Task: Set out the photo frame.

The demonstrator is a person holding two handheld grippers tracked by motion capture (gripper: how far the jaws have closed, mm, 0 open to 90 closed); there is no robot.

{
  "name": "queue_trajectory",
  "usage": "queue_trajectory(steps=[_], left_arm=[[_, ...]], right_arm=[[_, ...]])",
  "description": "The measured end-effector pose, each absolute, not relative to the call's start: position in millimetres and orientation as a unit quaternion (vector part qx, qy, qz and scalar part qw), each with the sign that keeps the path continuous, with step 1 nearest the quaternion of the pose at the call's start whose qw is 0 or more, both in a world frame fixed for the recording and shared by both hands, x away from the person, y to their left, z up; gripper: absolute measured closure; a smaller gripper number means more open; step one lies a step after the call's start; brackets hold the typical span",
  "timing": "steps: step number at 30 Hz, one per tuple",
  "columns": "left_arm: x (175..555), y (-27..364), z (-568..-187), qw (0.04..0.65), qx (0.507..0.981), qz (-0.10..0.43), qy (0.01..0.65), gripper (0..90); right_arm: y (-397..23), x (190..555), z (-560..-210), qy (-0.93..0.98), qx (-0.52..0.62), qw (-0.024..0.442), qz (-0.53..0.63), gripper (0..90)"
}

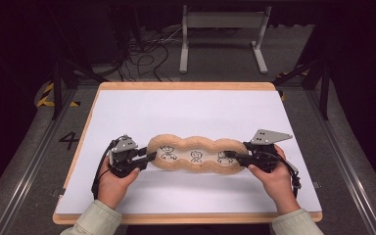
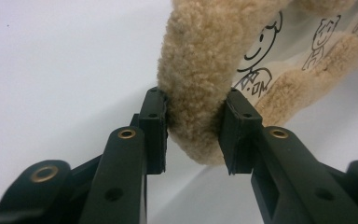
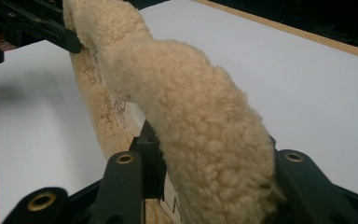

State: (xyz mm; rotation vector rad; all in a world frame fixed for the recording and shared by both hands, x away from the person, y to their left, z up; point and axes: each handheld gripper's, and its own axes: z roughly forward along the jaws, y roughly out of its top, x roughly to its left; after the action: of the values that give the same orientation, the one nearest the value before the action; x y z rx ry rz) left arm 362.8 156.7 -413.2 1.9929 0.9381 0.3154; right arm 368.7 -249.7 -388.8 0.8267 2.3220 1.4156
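Note:
A long tan fleece cushion [image 1: 196, 142] with three lobes lies across the white sheet, and cartoon figures are drawn on its pale inner panels. My left gripper [image 1: 152, 155] holds its left end. In the left gripper view the jaws [image 2: 193, 126] press on both sides of the fleecy rim [image 2: 196, 60]. My right gripper [image 1: 229, 155] is at the right end. In the right gripper view the thick rim [image 3: 191, 93] fills the gap between the jaws [image 3: 209, 163] and arches up off the sheet. It hides the right jaw's pad. The left gripper [image 3: 70, 39] shows far off at the cushion's other end.
The white sheet [image 1: 186, 107] covers a wooden board [image 1: 186, 85], with bare sheet behind and in front of the cushion. Beyond the board stand a grey metal frame [image 1: 223, 29] and loose cables [image 1: 142, 54] on the floor. Dark stands flank the board.

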Motion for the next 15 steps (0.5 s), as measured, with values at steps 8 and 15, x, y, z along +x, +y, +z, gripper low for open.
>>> queue_trajectory(steps=[8, 15], left_arm=[[361, 153, -418, 0.431, 0.810, 0.118, 0.379, 65.2], [363, 148, -422, 0.414, 0.823, 0.105, 0.375, 64.4]], right_arm=[[-249, 377, -396, 0.813, 0.288, 0.155, 0.481, 55.6], [-249, 381, -403, 0.819, 0.290, 0.164, 0.468, 51.9]])
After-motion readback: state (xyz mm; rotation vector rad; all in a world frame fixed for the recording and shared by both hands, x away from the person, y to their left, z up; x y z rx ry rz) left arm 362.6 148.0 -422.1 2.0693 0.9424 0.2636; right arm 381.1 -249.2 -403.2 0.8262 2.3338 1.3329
